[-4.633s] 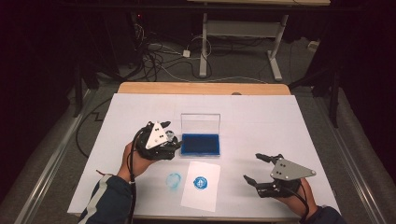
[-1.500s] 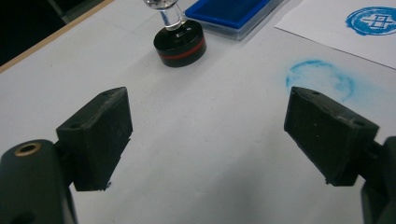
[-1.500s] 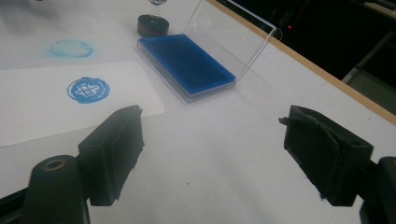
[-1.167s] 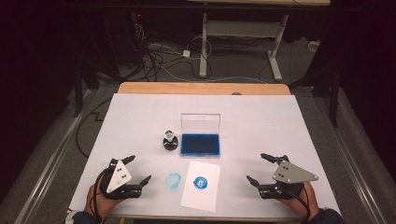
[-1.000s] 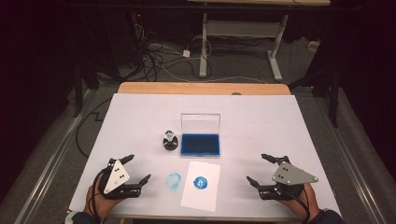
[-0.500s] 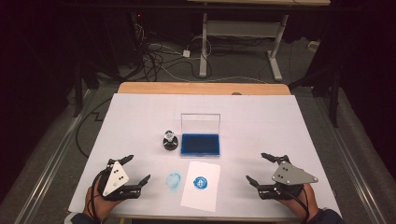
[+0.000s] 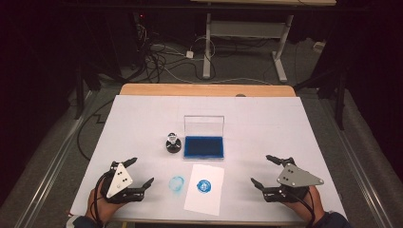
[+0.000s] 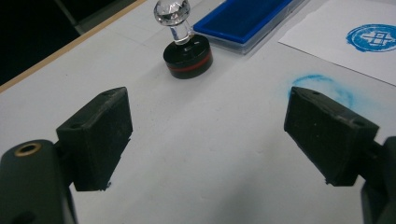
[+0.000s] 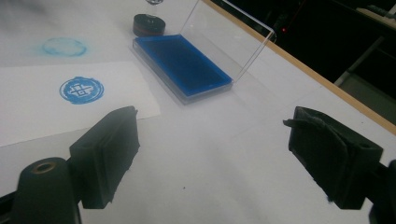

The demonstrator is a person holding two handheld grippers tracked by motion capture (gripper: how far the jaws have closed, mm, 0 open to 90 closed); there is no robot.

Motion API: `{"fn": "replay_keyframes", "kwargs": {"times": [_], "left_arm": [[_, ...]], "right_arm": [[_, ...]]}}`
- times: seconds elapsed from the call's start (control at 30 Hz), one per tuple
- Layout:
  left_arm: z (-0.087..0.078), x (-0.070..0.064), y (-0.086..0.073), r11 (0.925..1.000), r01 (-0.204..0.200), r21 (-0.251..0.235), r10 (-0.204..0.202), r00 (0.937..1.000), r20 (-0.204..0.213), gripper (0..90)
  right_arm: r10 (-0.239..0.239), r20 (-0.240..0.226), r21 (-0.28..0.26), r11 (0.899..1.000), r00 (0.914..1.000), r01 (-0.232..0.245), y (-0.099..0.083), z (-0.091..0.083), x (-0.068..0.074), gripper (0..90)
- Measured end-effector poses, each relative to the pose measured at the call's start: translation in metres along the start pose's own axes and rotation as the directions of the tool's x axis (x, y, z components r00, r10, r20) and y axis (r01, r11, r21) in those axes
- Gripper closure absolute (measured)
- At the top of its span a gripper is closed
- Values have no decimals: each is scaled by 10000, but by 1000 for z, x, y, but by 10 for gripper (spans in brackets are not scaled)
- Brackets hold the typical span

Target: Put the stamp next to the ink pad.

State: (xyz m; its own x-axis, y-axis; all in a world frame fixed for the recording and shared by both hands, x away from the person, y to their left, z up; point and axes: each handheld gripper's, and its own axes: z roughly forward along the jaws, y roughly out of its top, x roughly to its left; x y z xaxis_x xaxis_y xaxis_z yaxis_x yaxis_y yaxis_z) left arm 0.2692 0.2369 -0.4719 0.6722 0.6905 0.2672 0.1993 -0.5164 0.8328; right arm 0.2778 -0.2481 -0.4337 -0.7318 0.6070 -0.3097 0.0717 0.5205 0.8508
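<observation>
Here, on a white tabletop (image 7: 285, 123), the stamping job looks finished. A sheet of paper (image 7: 205, 188) near the front edge carries a crisp round blue seal print (image 7: 204, 185). Just left of it, a fainter blue ring smudge (image 7: 177, 184) marks the bare surface. The stamp (image 7: 173, 143), black-based with a clear knob handle, stands upright beside an open blue ink pad (image 7: 204, 147), its clear lid raised. The left gripper (image 7: 134, 173) and right gripper (image 7: 266, 170) rest at the front corners, well apart from everything, jaws spread wide and empty. Nothing obvious seems left to do.
</observation>
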Motion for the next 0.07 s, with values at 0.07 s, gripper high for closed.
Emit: {"fn": "replay_keyframes", "kwargs": {"times": [0.07], "left_arm": [[1, 1, 0, 10000, 63, -8, -63, 10000, 13, 146]], "right_arm": [[71, 12, -34, 10000, 10000, -71, 0, 0, -1, 160]]}}
